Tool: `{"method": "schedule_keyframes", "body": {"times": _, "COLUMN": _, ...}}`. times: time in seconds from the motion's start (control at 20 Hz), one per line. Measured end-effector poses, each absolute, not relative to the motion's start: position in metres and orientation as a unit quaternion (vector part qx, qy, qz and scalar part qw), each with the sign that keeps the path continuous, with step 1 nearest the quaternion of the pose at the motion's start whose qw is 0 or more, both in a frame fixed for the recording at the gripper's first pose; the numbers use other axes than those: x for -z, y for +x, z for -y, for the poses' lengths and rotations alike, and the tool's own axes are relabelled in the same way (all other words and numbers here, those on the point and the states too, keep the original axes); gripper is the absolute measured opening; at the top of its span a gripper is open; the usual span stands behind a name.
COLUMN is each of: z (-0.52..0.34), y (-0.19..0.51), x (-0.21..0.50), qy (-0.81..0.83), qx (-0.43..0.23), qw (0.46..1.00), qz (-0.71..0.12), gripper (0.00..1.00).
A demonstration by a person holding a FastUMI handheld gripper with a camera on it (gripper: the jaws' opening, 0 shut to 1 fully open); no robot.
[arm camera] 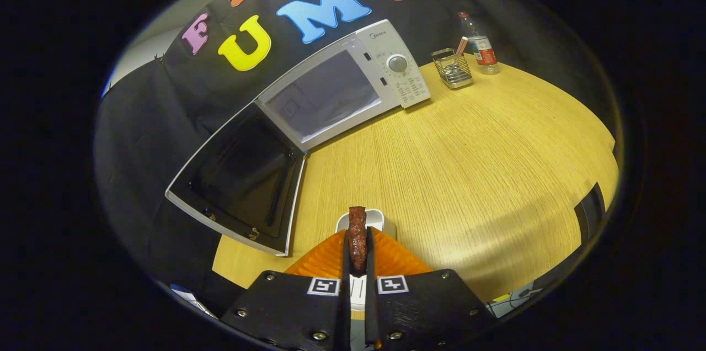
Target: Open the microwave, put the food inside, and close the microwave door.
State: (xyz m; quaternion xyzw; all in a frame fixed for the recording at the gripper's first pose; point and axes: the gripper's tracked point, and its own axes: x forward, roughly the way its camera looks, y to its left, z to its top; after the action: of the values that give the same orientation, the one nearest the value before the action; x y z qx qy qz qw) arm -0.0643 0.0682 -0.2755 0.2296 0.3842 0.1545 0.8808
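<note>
The gripper [357, 251] clamps a dark reddish-brown strip of meat [357, 235] upright between its two nearly closed fingers, just above a small white dish [380, 219] on the wooden table [469, 163]. Beyond the fingers and to their left, the white microwave [353, 80] stands with its door [237, 180] swung wide open. Farther off to the right sit a wire holder [452, 70] and a plastic bottle [481, 47].
</note>
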Motion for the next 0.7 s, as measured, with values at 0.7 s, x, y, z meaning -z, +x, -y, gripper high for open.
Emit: {"method": "schedule_keyframes", "body": {"times": 0.7, "z": -0.098, "y": 0.037, "x": 0.191, "qy": 0.232, "qx": -0.185, "qw": 0.906, "qz": -0.301, "gripper": 0.1}}
